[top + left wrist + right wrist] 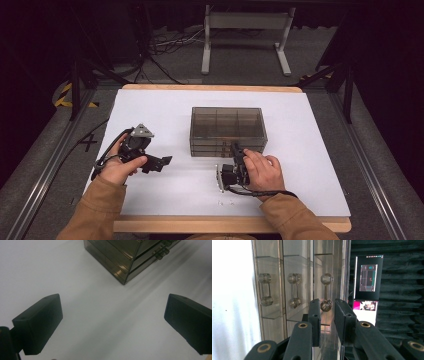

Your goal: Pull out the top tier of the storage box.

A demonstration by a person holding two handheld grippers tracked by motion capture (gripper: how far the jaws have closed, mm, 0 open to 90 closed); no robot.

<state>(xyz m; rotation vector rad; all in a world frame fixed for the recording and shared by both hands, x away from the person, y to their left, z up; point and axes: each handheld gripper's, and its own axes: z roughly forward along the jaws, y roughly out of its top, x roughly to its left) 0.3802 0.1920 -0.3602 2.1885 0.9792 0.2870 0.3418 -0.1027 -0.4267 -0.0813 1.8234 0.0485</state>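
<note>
Smoky drawer box (227, 131) on white table (150, 107)

A white sheet (310, 150) covers the bench (210, 88), whose pale wooden edge shows at the far and near sides. Grey carpet floor (320, 55) surrounds it, crossed by metal rails (370, 175) on both sides. Beyond stands a white metal frame (245, 35) with black cables (165, 47) beside it. Yellow-black hazard tape (64, 95) marks the left floor. Dark walls enclose the room; a lit monitor (368, 277) glows against ribbed dark panelling (402, 290).
</note>
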